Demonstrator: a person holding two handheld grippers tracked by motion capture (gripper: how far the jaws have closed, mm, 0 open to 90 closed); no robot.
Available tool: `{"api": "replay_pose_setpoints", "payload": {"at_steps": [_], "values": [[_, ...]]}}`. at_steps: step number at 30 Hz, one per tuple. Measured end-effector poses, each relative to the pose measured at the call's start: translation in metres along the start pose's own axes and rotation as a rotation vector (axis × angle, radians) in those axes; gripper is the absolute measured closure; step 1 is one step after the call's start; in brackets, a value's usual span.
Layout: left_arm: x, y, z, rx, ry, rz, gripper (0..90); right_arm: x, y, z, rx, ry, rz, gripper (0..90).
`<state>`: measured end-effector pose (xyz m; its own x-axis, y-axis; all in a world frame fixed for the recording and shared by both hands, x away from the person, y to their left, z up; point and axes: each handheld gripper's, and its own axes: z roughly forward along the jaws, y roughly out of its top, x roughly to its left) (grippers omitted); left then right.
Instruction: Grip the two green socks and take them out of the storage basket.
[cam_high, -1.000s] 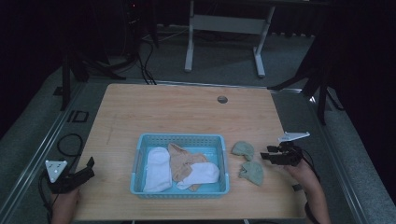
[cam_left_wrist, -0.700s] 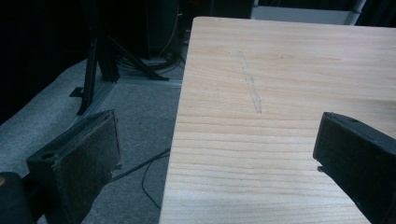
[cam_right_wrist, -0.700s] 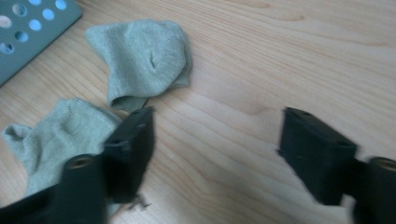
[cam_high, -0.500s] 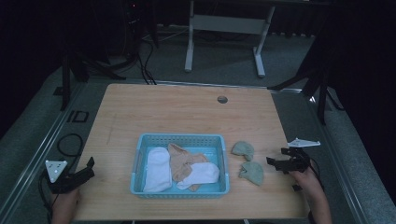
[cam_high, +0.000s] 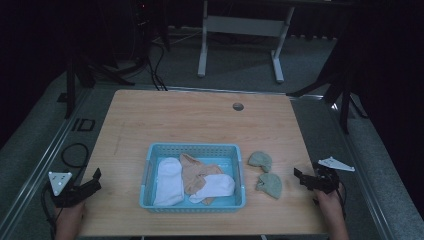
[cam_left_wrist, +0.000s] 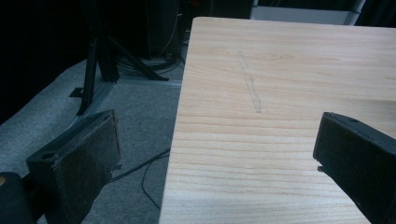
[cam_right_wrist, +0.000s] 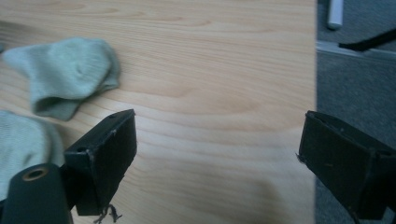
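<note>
Since the earlier pictures the right gripper (cam_high: 306, 180) has drawn back from the two green socks toward the table's right edge and sunk a little, and its jaws have just been opening with nothing between them; they now stand wide apart over bare wood. In the right gripper view the farther green sock (cam_right_wrist: 65, 74) lies flat on the table (cam_right_wrist: 210, 93) up and to the left of the jaws, and the nearer green sock (cam_right_wrist: 21, 140) sits at the left edge, partly behind the left jaw – neither sock touches a pad. From the high view the farther green sock (cam_high: 260, 160) lies just beside the blue basket (cam_high: 192, 148), on its right, and the nearer green sock (cam_high: 270, 184) lies just below it, the two close together but apart (a thin strip of wood shows between them).

The left gripper (cam_high: 85, 187) hangs at the table's left edge, well apart from the basket, in the same place as before; its jaws are released, spread wide with only wood and grey floor between them.

Inside the basket lie a white sock (cam_high: 168, 181) at the left, a tan sock (cam_high: 196, 172) in the middle and another white sock (cam_high: 215, 187) lower right, overlapping the tan one.

Large dark letters on the floor left of the table (cam_high: 82, 124) look like "ID" – too dim to be sure
</note>
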<state>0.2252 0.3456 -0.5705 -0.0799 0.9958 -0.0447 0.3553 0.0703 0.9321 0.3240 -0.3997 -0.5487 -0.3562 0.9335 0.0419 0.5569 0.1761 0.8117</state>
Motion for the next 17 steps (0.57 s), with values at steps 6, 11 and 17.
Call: {"api": "replay_pose_setpoints", "payload": {"at_steps": [6,11,17], "values": [[0.000,0.000,0.000,0.000,-0.001,0.000,0.4,-0.005,-0.011,-0.005,-0.010,-0.055,0.040,11.1],[0.000,0.000,0.000,0.000,0.000,0.000,0.4,-0.007,-0.016,-0.007,-0.015,-0.063,0.059,11.8],[0.000,0.000,0.000,0.000,-0.001,0.000,0.4,-0.008,-0.019,-0.006,-0.007,-0.058,0.063,11.8]]}}
